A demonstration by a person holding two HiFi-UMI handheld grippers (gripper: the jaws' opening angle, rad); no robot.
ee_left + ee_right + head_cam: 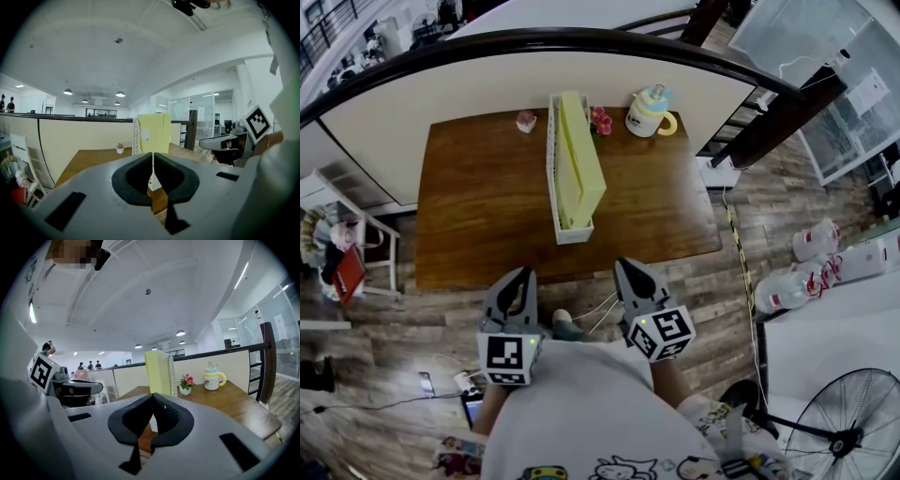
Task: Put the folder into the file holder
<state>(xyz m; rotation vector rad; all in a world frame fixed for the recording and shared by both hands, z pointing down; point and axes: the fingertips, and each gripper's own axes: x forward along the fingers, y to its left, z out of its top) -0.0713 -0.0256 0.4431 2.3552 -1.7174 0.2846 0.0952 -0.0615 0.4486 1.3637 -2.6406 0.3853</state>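
A pale yellow folder (581, 161) stands upright inside the white mesh file holder (573, 232) in the middle of the brown wooden table (483, 206). Both grippers hang in front of the table's near edge, close to my body and well short of the holder. My left gripper (523, 275) is shut with nothing between its pads. My right gripper (626, 266) is also shut and empty. In the left gripper view the closed jaws (153, 155) line up with the folder (153, 133) ahead. The right gripper view shows its closed jaws (153, 397) below the folder (157, 372) and holder (172, 375).
At the table's far edge stand a white mug with a yellow handle (650, 112), a small pink flower pot (600, 120) and a tiny potted plant (526, 121). A curved partition runs behind the table. A white chair (352, 234) is at left; water jugs (811, 242) and a fan (848, 422) at right.
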